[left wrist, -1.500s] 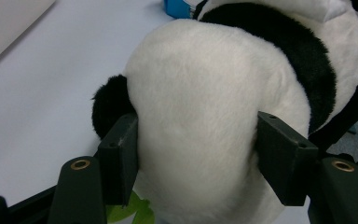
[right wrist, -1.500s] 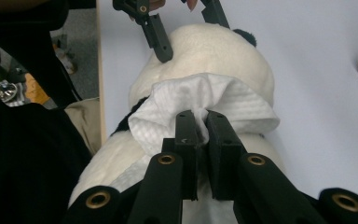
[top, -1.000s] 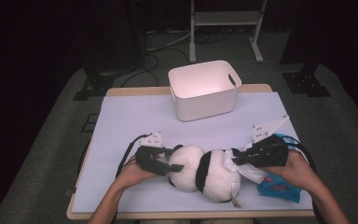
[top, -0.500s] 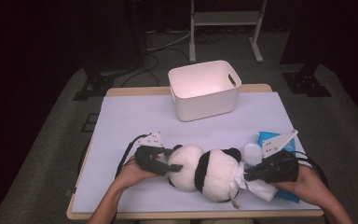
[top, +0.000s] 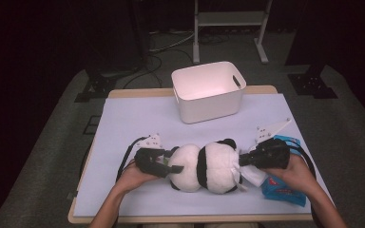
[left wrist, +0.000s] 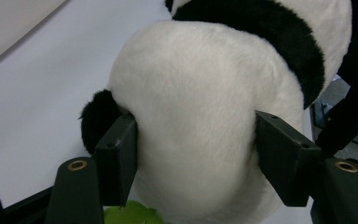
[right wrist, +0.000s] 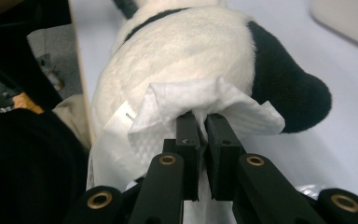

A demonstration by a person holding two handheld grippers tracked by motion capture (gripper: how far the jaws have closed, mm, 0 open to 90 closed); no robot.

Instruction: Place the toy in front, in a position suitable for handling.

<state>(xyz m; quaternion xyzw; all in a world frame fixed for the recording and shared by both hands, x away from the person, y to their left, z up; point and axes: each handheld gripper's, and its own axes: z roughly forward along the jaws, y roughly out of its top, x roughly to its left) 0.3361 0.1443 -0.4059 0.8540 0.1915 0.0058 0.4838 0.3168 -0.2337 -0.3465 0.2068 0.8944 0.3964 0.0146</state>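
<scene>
Right gripper view: right gripper [right wrist: 200, 126] jaws pinch wipe [right wrist: 186, 105]; left gripper [left wrist: 196, 154] jaws clamp panda [left wrist: 200, 116]. Hard wiping could tear the wipe free or shove the panda loose.

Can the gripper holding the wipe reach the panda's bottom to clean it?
Probably yes: the right gripper, shut on the wipe, already presses it against the panda, with nothing between.

Table brightly lit, surroundings dark, close-ups soft.

Left gripper [left wrist: 193, 154] jaws clamp the plush panda [left wrist: 191, 112] at 3 and 9 o'clock; black band at 1, white table cover [left wrist: 32, 93] at 9.
</scene>
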